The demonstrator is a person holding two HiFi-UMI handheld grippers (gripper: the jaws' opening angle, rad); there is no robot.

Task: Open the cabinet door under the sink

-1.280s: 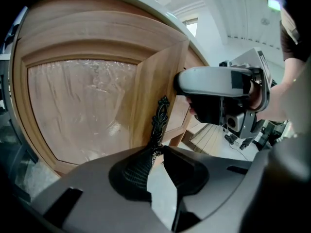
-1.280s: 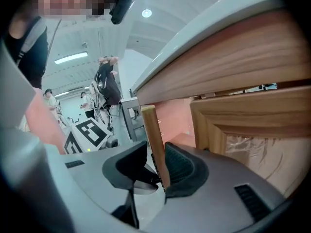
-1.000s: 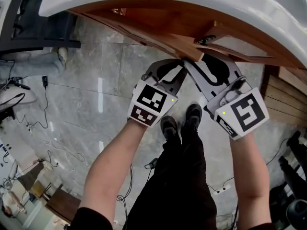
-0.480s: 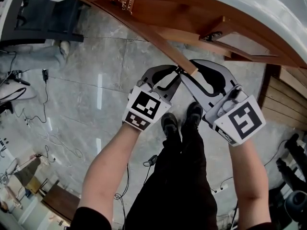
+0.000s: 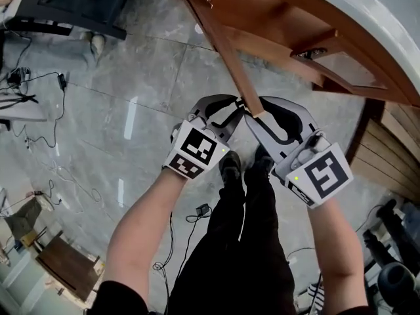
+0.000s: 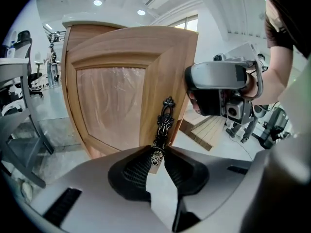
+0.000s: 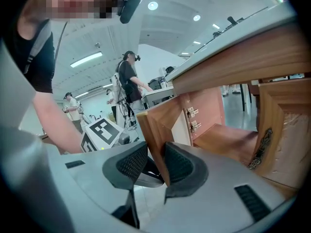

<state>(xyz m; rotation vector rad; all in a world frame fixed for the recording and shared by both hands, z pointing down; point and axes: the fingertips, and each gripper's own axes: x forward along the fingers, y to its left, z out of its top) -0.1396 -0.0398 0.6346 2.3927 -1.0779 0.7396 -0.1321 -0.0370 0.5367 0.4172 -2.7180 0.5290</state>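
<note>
The left wooden cabinet door under the white sink stands swung out, seen edge-on in the head view. My left gripper is shut on the lower end of its dark ornate metal handle, which sits between the pads. The door's panel fills the left gripper view. My right gripper is closed over the door's free edge, wood between both pads. Both grippers' jaws have just been opening slightly, each with its thing still between them.
The right-hand door with a matching handle stays closed. The cabinet's inside and hinges show. My feet stand below the grippers. Cables lie on the tiled floor. People work behind.
The door has swung further out from the cabinet. Both grippers have moved with its free edge, down the head view towards my body.
</note>
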